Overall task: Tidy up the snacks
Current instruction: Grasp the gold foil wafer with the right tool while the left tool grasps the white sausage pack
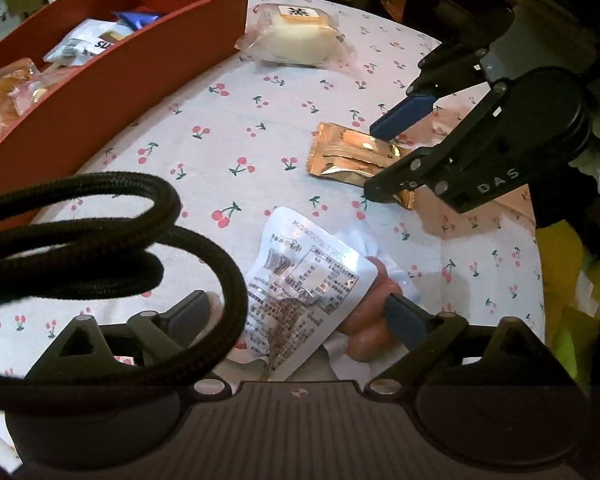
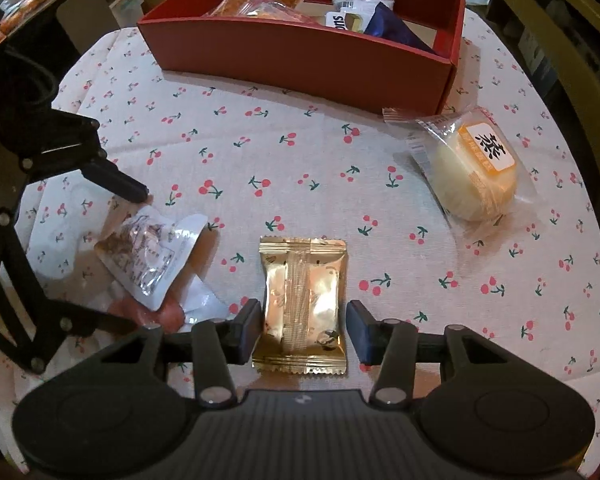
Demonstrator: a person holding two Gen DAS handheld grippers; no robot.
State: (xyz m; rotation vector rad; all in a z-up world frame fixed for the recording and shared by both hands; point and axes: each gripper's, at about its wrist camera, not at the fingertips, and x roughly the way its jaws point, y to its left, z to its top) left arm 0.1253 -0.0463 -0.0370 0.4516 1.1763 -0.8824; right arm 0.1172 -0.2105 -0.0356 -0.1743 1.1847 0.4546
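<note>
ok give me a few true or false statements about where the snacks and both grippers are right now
1. The gold packet lies between the open fingers of the right gripper. True.
2. The red box is empty. False: it holds several snack packs.
3. The left gripper is open around the sausage pack. True.
4. The round cake sits inside the red box. False: it lies on the cherry tablecloth beside the box.
</note>
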